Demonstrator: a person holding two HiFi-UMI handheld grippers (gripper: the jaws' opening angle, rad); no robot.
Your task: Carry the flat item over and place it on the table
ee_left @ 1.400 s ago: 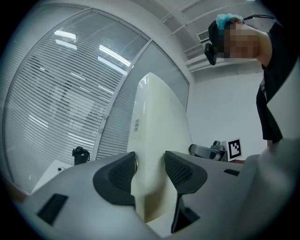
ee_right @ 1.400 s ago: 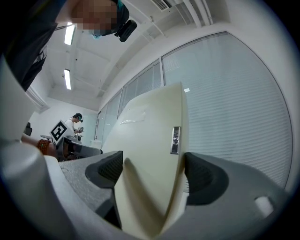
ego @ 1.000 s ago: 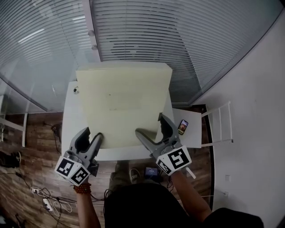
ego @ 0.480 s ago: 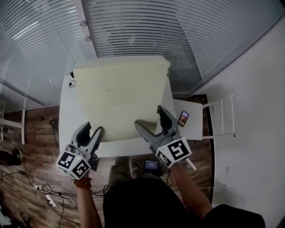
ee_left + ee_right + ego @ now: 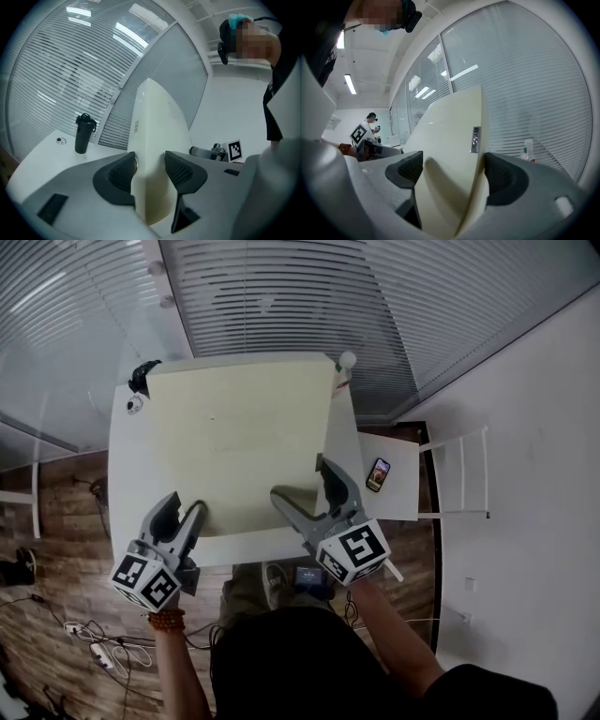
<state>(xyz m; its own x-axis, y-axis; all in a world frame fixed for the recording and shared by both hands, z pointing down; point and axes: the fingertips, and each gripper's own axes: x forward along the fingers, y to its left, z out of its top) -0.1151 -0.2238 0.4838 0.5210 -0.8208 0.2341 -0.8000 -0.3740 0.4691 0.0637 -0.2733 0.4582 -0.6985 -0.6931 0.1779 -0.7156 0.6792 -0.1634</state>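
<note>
White table [image 5: 120,486] against a glass wall with slatted blinds [image 5: 281,296], on a wood floor [image 5: 56,521]. Black bottle [image 5: 142,377] at the far left corner, small white-capped bottle [image 5: 344,362] at the far right corner, phone [image 5: 378,474] on a low side table [image 5: 403,502] just to the right. Pale yellow board [image 5: 239,437] spread over most of the tabletop, held by its near edge. Cannot tell whether resting on the surface or just above it.

Compared with half a second ago: both bottles now showing clear of the board's far corners, a wider bare strip of table along the right side, both grippers a little further left in the head view.

Left gripper [image 5: 186,505] clamped narrowly on the near left edge of the board, both pads pressed against it. Right gripper [image 5: 300,479] spread wide across the near right corner, board filling the gap, pads denting it on either side.
</note>
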